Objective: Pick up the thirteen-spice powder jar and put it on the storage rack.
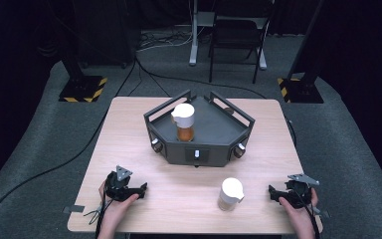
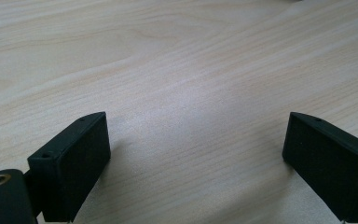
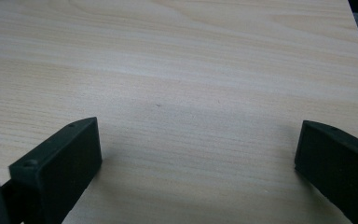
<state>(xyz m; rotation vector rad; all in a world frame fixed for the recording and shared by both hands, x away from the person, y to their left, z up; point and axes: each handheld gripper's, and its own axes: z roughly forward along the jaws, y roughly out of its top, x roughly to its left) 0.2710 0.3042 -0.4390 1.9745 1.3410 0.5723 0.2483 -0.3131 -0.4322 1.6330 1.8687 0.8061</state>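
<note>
Both the left gripper [image 1: 142, 188] and right gripper [image 1: 273, 191] rest wide and empty on the desk [image 1: 179, 199], flanking the near bottle [image 1: 230, 194], ready to reach.

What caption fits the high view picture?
Two open grippers rest near a white-lidded jar on the table.
</note>
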